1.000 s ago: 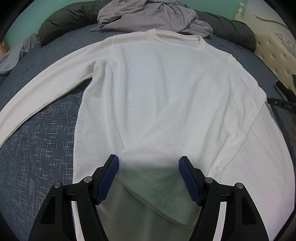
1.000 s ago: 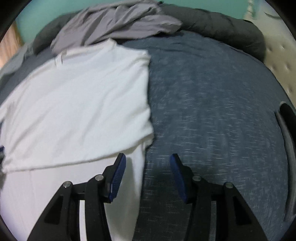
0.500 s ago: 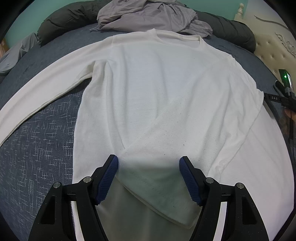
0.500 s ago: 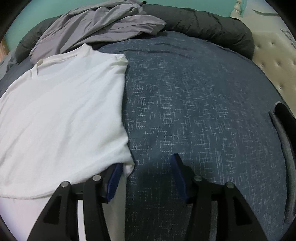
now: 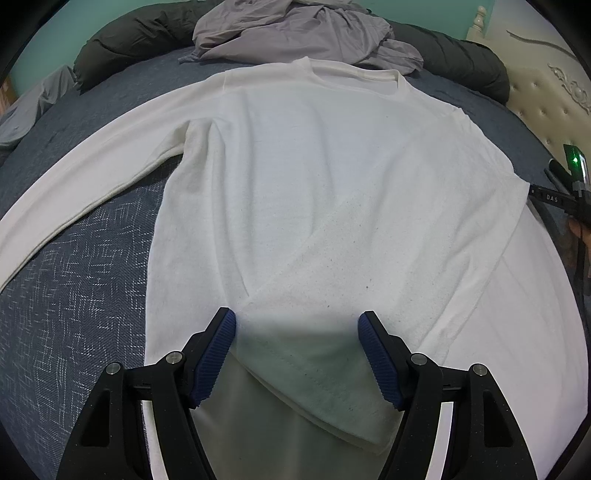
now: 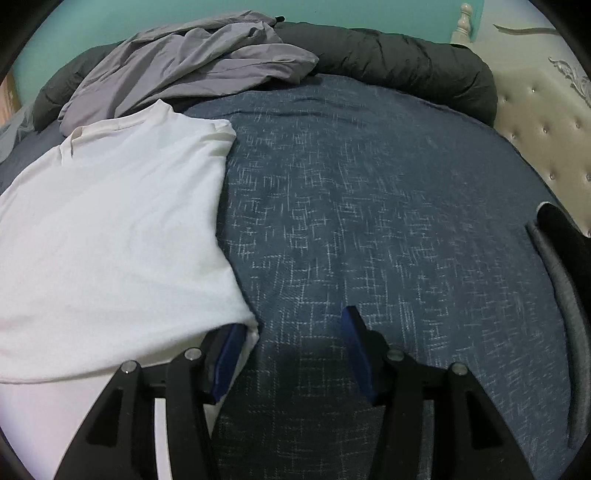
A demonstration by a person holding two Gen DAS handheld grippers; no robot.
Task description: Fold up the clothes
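Note:
A white long-sleeved shirt (image 5: 314, 177) lies flat on the blue bedspread (image 5: 74, 314), neck at the far side. One sleeve (image 5: 85, 177) stretches out to the left. The other sleeve is folded slantwise over the body, and its cuff (image 5: 314, 384) lies under my left gripper (image 5: 297, 332), which stands open above it. My right gripper (image 6: 291, 332) is open at the shirt's folded right edge (image 6: 221, 240). The shirt's lower corner covers the tip of its left finger (image 6: 229, 354), and bare bedspread shows between the jaws. In the left wrist view its black body shows at the right rim.
A crumpled grey garment (image 5: 303, 33) and a dark rolled quilt (image 5: 461, 62) lie at the far side. A cream tufted headboard (image 6: 546, 122) stands at the right. A dark and grey item (image 6: 565, 266) lies at the bed's right edge. Another grey cloth (image 5: 37, 103) lies far left.
My right gripper has slid right along the shirt's edge, and the shirt's corner now covers its left fingertip. It has come into the left wrist view's right rim. The left gripper has stayed still.

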